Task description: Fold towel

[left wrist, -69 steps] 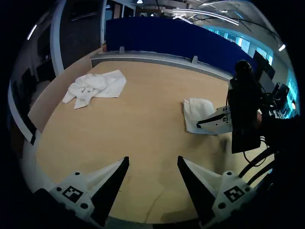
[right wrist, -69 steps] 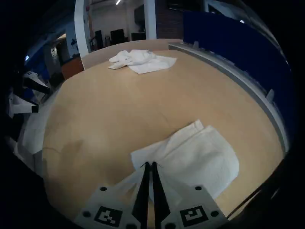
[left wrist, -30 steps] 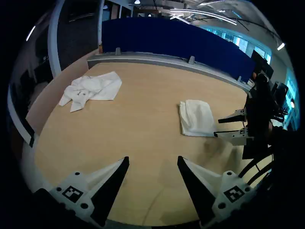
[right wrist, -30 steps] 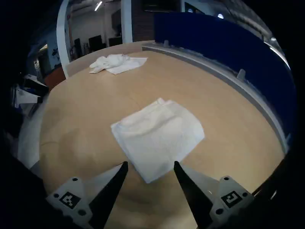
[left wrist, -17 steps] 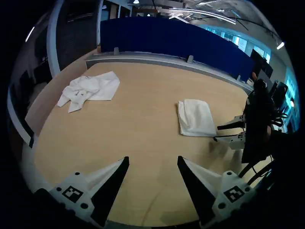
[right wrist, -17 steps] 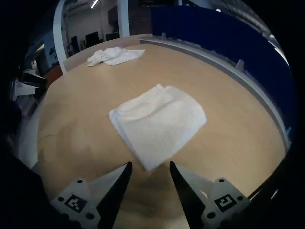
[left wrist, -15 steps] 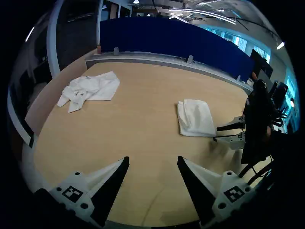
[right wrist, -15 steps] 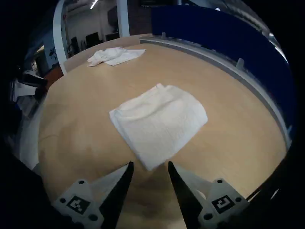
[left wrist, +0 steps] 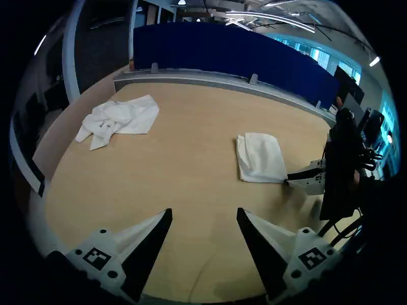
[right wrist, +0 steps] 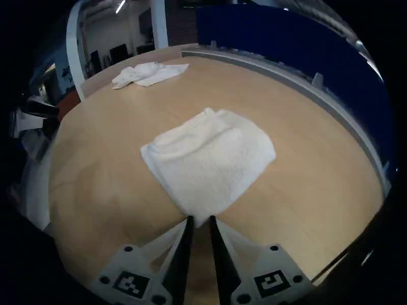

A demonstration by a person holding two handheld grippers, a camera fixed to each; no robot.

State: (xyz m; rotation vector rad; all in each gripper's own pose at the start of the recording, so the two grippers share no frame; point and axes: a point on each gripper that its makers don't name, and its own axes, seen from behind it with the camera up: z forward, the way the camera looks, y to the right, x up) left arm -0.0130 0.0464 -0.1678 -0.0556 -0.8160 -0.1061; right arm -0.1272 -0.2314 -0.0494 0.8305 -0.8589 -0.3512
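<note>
Item: folded white terry towel, lying flat on round pale-wood tabletop.
Right gripper: fingers drawn almost together about towel's near corner, with a narrow gap; actual pinch impossible to confirm.
Left gripper: spread wide, held over bare wood, well apart from towel.
Crumpled white cloth: near far edge, before blue partition.

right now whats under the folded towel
The folded towel lies flat on the wooden table, with bare wood showing all around it. Anything beneath is covered by the cloth. The right gripper sits at its near corner.
</note>
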